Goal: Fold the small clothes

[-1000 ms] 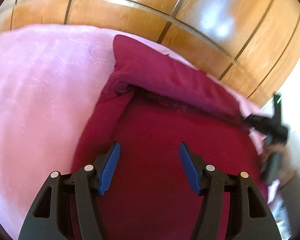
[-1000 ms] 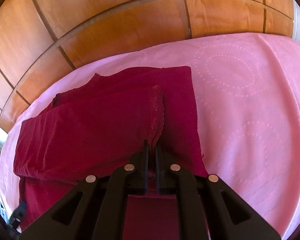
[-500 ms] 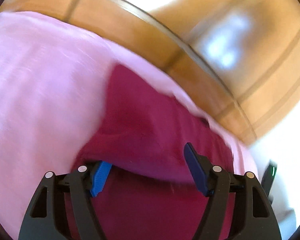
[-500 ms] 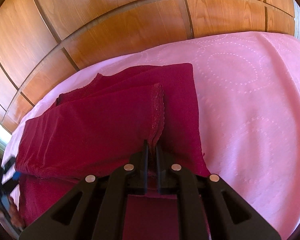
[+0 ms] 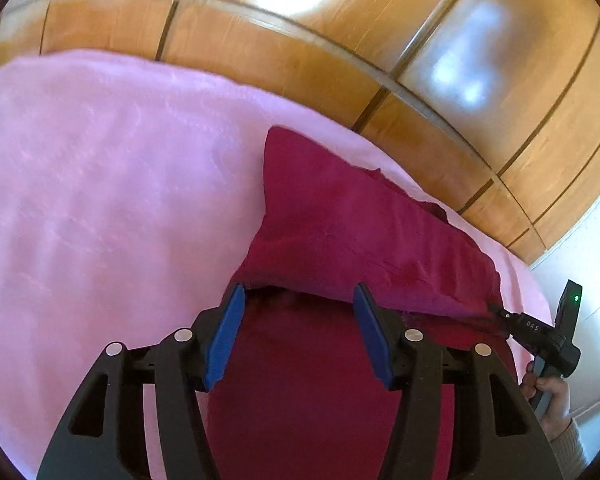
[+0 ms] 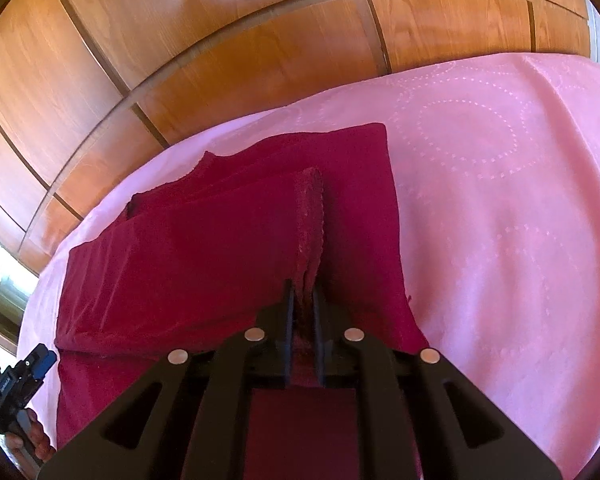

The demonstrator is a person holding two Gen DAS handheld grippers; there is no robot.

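On the pink bedspread [image 6: 500, 184], just in front of the wooden panelled wall [image 6: 260, 52], lies the dark red garment [image 6: 204, 248], partly folded, with one layer doubled back over the rest. No box, basket or drawer shows in either view; the garment rests straight on the bedspread.

The right gripper [image 6: 302, 300] has its fingers [image 6: 288, 308] closed on the lace-edged hem of the garment's upper layer, and a strip of the red cloth is pinched between them. From the left wrist view the same gripper [image 5: 496, 312] appears at the garment's right-hand corner, its tip buried in the cloth, with the person's right hand [image 5: 552, 396] around its handle.

The left gripper [image 5: 300, 320] hovers over the garment's near part with its blue-padded fingers [image 5: 228, 332] spread apart and nothing between them; the folded edge of the garment runs just past their tips. In the right wrist view this gripper [image 6: 36, 360] sits at the garment's left side, small and partly cut off by the lens rim, so its fingers are hard to read there.

The garment's near end is hidden under both gripper bodies. Whether the left fingertips touch the cloth cannot be told. The fold's underside is in shadow.
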